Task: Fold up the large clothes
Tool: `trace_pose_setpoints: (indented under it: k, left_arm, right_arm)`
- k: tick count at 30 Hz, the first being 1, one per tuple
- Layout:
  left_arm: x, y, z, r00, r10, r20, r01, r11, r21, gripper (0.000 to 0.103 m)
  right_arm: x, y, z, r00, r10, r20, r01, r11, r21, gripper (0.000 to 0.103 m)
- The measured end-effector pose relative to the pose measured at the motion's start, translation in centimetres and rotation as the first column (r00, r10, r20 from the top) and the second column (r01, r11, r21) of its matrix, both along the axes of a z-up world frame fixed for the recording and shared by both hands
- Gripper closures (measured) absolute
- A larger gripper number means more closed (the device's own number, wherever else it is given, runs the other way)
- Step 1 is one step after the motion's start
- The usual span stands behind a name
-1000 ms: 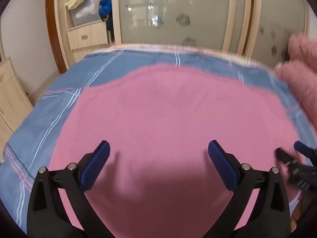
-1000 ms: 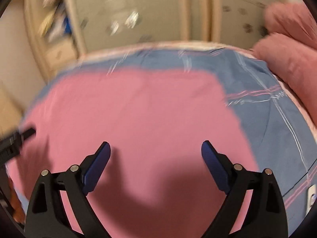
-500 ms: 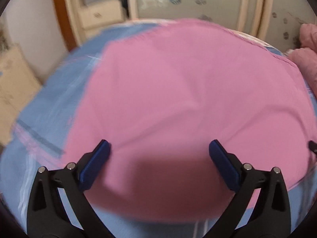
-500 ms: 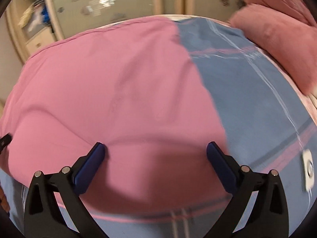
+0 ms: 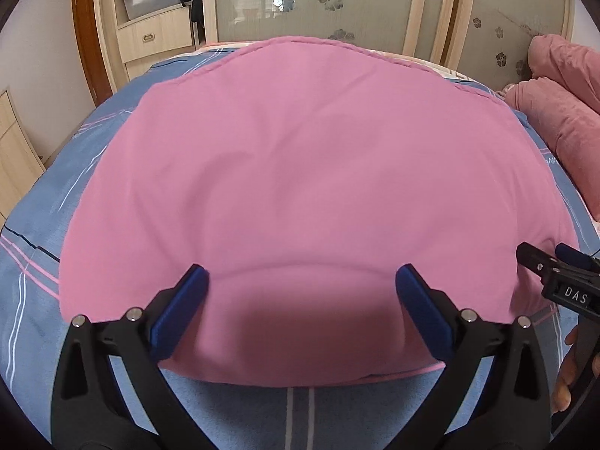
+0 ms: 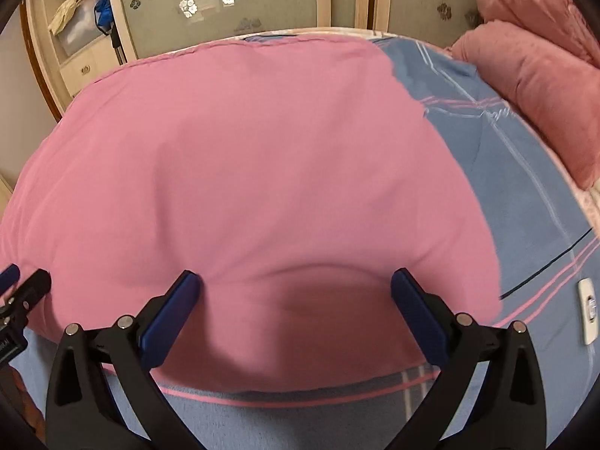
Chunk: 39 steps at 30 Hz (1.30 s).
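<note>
A large pink cloth (image 5: 311, 187) (image 6: 240, 172) lies spread flat over a blue striped bedsheet (image 5: 48, 195) (image 6: 525, 195). My left gripper (image 5: 302, 281) hovers open above the cloth's near edge, nothing between its blue pads. My right gripper (image 6: 296, 285) is also wide open over the near edge, close to the cloth's right-hand corner, and holds nothing. In the left wrist view the right gripper (image 5: 551, 262) shows at the right edge. The left gripper's tip (image 6: 22, 285) shows at the left edge of the right wrist view.
Pink pillows (image 5: 562, 120) (image 6: 536, 67) are piled at the bed's right side. A wardrobe with frosted flower-patterned doors (image 5: 311, 0) stands beyond the bed, beside open shelves and drawers (image 5: 153, 30). A small white device (image 6: 587, 303) lies on the sheet at right.
Both grippers drew back toward the near side of the bed and sank; the cloth's near edge and the sheet below it came into view. The right gripper's jaws widened slightly.
</note>
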<state>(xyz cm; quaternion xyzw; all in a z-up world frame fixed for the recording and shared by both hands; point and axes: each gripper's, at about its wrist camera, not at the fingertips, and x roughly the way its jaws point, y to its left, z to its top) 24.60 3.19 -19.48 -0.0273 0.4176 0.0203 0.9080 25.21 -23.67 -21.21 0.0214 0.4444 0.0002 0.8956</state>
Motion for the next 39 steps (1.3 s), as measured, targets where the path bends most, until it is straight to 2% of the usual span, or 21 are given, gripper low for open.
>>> trace_pose_setpoints:
  k: [5, 8, 11, 13, 17, 22, 28, 33, 39]
  left_arm:
    - [-0.7, 0.3, -1.2, 1.0, 0.002, 0.004, -0.002, 1.0, 0.007, 0.002]
    - [-1.7, 0.0, 0.1, 1.0, 0.011, 0.024, -0.012, 1.0, 0.028, 0.002]
    - [-5.0, -0.5, 3.1, 0.995, 0.007, 0.099, -0.013, 0.998, 0.054, 0.002]
    - [-8.4, -1.3, 5.8, 0.984, -0.004, 0.177, -0.01, 0.997, 0.082, 0.002]
    - [-14.3, -2.2, 9.9, 0.96, -0.018, 0.278, -0.012, 0.994, 0.106, 0.002]
    - [-19.1, -2.2, 12.6, 0.941, 0.019, 0.339, -0.058, 0.993, 0.106, 0.002]
    - [-22.1, -1.8, 14.4, 0.934, -0.01, 0.358, -0.003, 0.999, 0.034, 0.002]
    - [-23.1, -1.9, 15.1, 0.93, -0.022, 0.366, 0.012, 0.999, 0.03, 0.002]
    - [-23.0, -2.7, 14.6, 0.937, -0.053, 0.345, 0.032, 0.997, 0.067, 0.002]
  right_arm:
    - [0.9, 0.5, -0.6, 1.0, 0.004, 0.0, -0.004, 1.0, -0.029, 0.001]
    - [0.6, 0.6, 0.1, 1.0, -0.012, 0.013, 0.013, 0.999, -0.045, 0.001]
    - [-3.0, 1.1, 3.0, 0.994, -0.028, 0.105, 0.034, 0.998, -0.057, 0.001]
    - [-5.6, 1.4, 4.6, 0.988, -0.037, 0.153, 0.046, 0.997, -0.059, 0.001]
    - [-11.8, 1.9, 8.3, 0.966, -0.04, 0.254, 0.053, 0.998, -0.042, 0.001]
    - [-17.1, 3.6, 11.5, 0.944, -0.004, 0.329, 0.037, 0.995, -0.093, 0.001]
    - [-20.2, 4.3, 13.1, 0.934, -0.012, 0.357, 0.055, 0.993, -0.109, 0.001]
    - [-21.1, 4.4, 13.0, 0.94, -0.031, 0.339, 0.056, 0.996, -0.066, 0.001]
    - [-21.7, 4.8, 12.6, 0.94, -0.042, 0.338, 0.079, 0.992, -0.096, 0.001]
